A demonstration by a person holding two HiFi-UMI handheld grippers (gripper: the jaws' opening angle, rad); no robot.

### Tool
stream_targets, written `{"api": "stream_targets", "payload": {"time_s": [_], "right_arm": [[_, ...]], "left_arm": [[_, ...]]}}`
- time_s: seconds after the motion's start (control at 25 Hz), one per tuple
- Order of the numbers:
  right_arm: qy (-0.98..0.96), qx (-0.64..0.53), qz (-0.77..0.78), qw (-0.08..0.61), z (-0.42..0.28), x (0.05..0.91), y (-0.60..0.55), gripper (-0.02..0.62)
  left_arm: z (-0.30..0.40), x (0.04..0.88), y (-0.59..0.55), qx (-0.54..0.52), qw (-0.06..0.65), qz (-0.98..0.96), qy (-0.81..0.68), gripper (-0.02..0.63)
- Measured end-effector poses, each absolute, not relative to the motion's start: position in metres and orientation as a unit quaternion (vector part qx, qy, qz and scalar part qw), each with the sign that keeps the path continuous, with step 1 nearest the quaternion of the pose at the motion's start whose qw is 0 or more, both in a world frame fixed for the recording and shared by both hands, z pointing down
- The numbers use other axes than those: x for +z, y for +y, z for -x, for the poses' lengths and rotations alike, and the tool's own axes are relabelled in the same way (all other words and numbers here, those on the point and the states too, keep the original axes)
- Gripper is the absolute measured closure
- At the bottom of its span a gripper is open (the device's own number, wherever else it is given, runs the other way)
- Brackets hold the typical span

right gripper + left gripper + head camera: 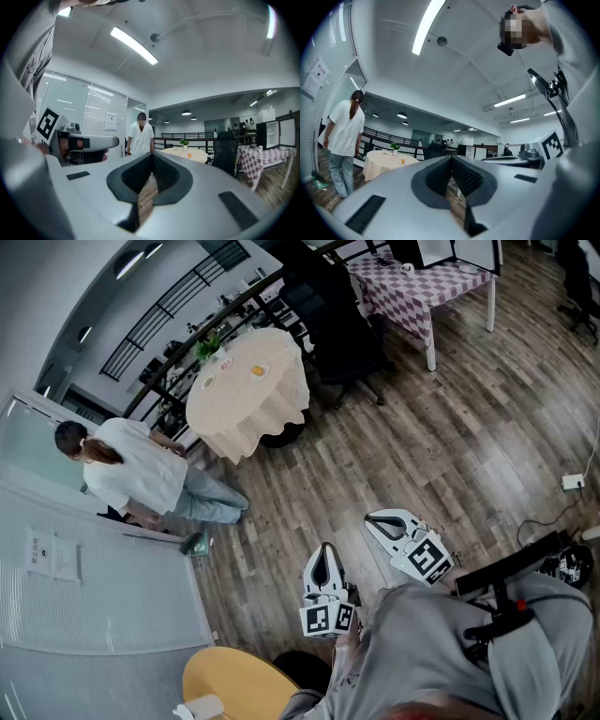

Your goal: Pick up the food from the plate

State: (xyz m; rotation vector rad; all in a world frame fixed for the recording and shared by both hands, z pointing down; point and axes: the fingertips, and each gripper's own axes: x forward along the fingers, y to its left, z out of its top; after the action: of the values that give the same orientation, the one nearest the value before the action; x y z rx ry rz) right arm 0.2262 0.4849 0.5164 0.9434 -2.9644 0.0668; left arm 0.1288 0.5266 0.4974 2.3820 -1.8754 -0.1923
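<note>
Wooden floor underfoot, round cloth-draped counter (246,404) far across the room. Carries the orange food (259,370) on its plate (253,374), well apart from both grippers. Left gripper (325,551) and right gripper (375,519) held level, jaws pressed together on nothing. Person in white (136,474) near the counter.

Bright, even light from ceiling strip lights (427,26); fisheye views bend and darken at edges.
</note>
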Motion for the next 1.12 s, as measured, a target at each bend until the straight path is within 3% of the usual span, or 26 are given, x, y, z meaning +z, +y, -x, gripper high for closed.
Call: {"api": "stream_targets", "payload": {"time_s": [1.12], "right_arm": [[-0.948, 0.077, -0.293, 0.096, -0.241, 0.582, 0.446, 0.578]], "left_arm": [[-0.153, 0.515, 0.496, -0.057, 0.056, -0.783, -0.616, 0.595]]}}
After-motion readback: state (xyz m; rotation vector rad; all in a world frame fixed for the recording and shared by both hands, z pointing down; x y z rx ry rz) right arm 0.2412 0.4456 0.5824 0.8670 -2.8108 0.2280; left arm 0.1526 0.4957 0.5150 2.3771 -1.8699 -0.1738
